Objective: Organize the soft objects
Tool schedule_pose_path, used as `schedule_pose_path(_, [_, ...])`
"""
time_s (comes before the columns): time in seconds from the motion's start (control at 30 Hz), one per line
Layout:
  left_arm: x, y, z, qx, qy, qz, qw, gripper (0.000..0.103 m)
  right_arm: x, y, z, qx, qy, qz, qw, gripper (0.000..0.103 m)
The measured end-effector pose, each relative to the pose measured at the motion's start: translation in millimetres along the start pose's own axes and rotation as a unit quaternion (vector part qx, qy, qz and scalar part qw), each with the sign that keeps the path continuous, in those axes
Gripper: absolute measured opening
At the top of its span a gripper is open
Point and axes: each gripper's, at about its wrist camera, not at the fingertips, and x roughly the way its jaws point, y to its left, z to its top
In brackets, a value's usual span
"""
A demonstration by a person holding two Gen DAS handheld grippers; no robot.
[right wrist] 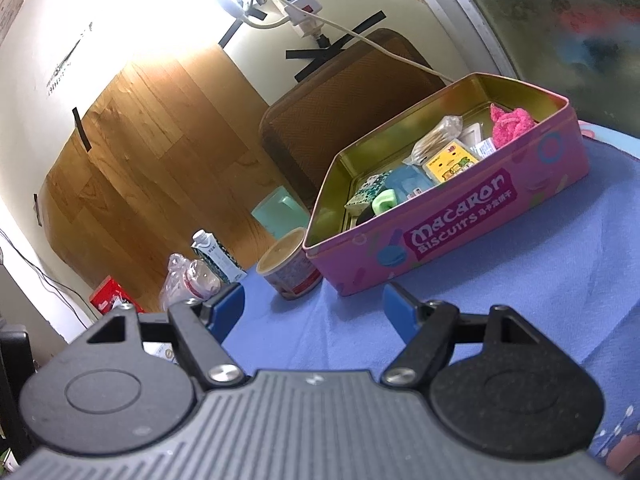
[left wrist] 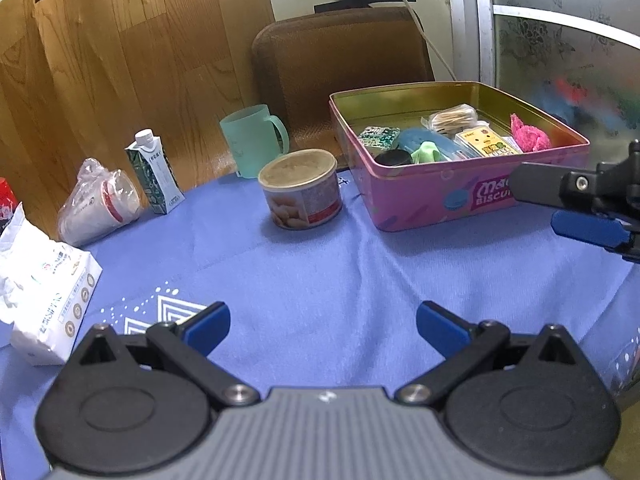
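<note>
the pink biscuit tin (left wrist: pixel 432 196) stood on the blue tablecloth (left wrist: pixel 320 272) ahead and to the right of my left gripper (left wrist: pixel 323 326), well apart from it, and just ahead of my right gripper (right wrist: pixel 313 311). inside it lay the soft pink fluffy thing (left wrist: pixel 529 136) at the far right corner, a blue pouch (left wrist: pixel 424 140), a yellow card pack (left wrist: pixel 486 142), a bag of cotton swabs (left wrist: pixel 454 118) and a pale green soft piece (left wrist: pixel 427 151) — all loosely crowded along the near side. left of the tin stood an open can (left wrist: pixel 301 188), a mint mug (left wrist: pixel 250 140) and a milk carton (left wrist: pixel 154 172). both grippers hung with fingers spread wide, holding nothing — touching nothing.
</note>
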Motion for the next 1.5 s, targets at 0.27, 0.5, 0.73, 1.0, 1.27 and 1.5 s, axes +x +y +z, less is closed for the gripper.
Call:
schedule_pose_path(0.27, [-3.7,1.5,1.0,0.0,-0.011,0.006,0.9999,0.103,-2.9,3.8,-2.5,0.001,-0.005,-0.002,1.0,0.079])
schedule_pose_path(0.5, [-6.5,2.9,0.4,0.0,-0.018,0.012,0.9998,0.103,-5.0,6.4,-3.3,-0.001,-0.011,-0.002,1.0,0.079])
schedule_pose_path(0.73, [-7.0,4.7,-0.9,-0.002,-0.02,0.015,0.9997,0.103,-5.7,7.5,-4.4,0.0,-0.012,0.0,1.0,0.079])
schedule_pose_path(1.0, [-7.5,5.6,-1.7,-0.007,-0.022,0.021,0.9995,0.103,-6.9,8.5,-4.9,-0.001,-0.015,0.003,1.0,0.079])
schedule_pose_path(1.27, [-5.4,7.9,-3.3,-0.007,-0.018,0.024,0.9995,0.103,-6.8,8.5,-6.1,0.0,-0.015,0.003,1.0,0.079])
schedule_pose_path(1.5, [-2.3,9.6,-5.3,-0.008,-0.016,0.028,0.9995,0.103,-4.8,6.4,-6.2,0.004,-0.013,-0.001,1.0,0.079])
